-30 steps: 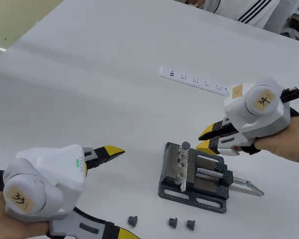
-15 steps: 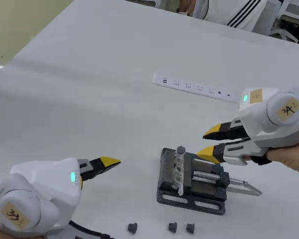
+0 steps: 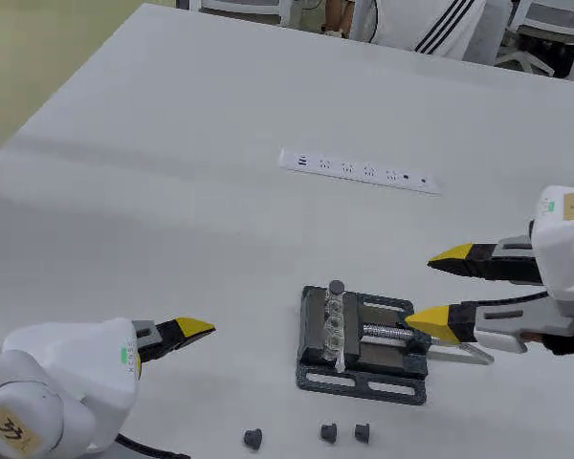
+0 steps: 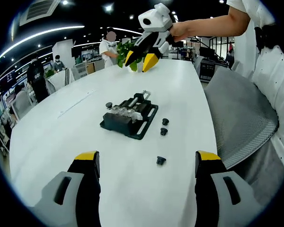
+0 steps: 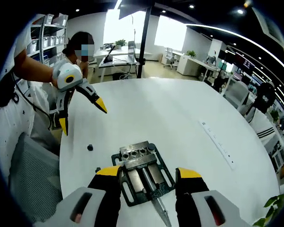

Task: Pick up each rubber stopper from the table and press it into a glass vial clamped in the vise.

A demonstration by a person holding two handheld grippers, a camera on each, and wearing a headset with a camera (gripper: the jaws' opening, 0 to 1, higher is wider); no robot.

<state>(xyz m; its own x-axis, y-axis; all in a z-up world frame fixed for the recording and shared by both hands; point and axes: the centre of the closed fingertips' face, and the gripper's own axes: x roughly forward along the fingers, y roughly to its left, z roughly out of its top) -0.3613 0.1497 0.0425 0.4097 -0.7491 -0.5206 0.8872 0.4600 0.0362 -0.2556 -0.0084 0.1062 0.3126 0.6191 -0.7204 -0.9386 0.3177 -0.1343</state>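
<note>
Since the right claw [image 3: 438,289] has backed off the vise [image 3: 364,349], wide and empty like the left claw [image 4: 146,158], one vial [image 3: 337,287] looks capped (three stoppers [image 3: 328,432] lie on the tabletop [image 3: 172,191]), so another pick follows.

It's an open-plan office. A long white tabletop [image 3: 172,143] carries a power strip [image 3: 359,171], with a grey mesh chair [image 4: 241,118] pulled up beside it. Beyond stand more desks [image 5: 118,56], shelves [image 5: 47,33] and a potted plant [image 5: 191,53]. A person [image 4: 106,47] stands under curved light strips [image 4: 38,38] on a dark ceiling.
</note>
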